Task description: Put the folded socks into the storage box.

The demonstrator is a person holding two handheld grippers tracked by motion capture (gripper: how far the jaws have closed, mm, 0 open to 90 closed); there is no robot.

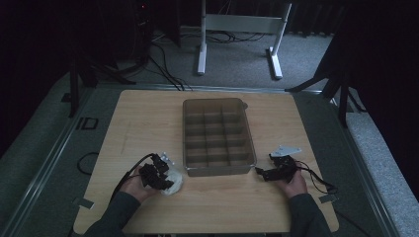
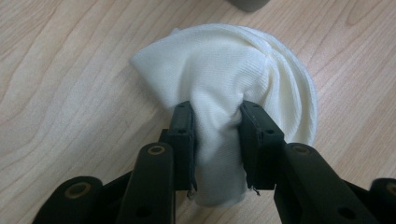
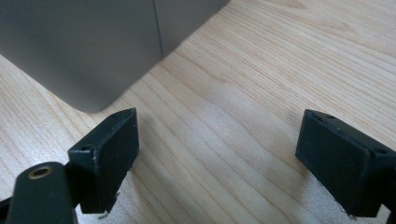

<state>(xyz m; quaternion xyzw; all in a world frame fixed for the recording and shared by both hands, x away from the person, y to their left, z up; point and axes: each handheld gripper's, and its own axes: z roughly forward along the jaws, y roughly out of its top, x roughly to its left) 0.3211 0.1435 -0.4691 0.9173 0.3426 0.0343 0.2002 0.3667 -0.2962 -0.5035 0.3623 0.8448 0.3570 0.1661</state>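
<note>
White cloth (image 2: 224, 84) bunches up between the left claw (image 2: 215, 122) jaws, clamped tight, down on the wooden counter (image 1: 143, 118) near the front edge. Right claw (image 3: 217, 154) hangs wide apart, holding nothing, just beside the grey divided tray (image 1: 189, 129) behind.

A grey tray (image 1: 249, 148) divided into open compartments sits at the middle of the wooden table (image 1: 143, 123), beyond whose far edge a white metal frame (image 1: 242, 23) stands on grey carpet, with black cables (image 1: 165, 69) trailing over the floor left of that frame.
</note>
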